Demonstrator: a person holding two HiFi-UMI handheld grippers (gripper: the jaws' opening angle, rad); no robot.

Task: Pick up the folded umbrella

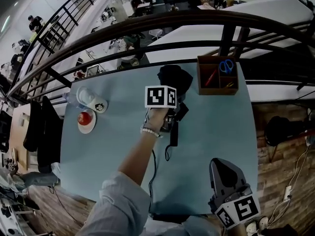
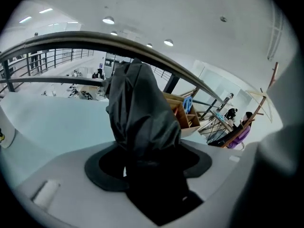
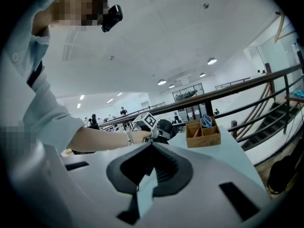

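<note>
The folded umbrella [image 1: 175,78] is a black bundle of fabric with a handle and a strap hanging below it, held above the pale blue table [image 1: 216,127]. My left gripper [image 1: 172,101], under its marker cube, is shut on the umbrella. In the left gripper view the dark fabric [image 2: 137,113] fills the gap between the jaws and rises past them. My right gripper [image 1: 220,165] hovers at the table's near right corner with its jaws together and nothing between them [image 3: 152,145]. The umbrella [image 3: 166,127] and the left hand also show in that view.
A wooden organiser [image 1: 217,75] with blue scissors stands at the table's far right. At the far left lie a white mug [image 1: 92,100] on its side and a small plate [image 1: 86,120] with a red item. A dark railing [image 1: 147,23] runs behind the table.
</note>
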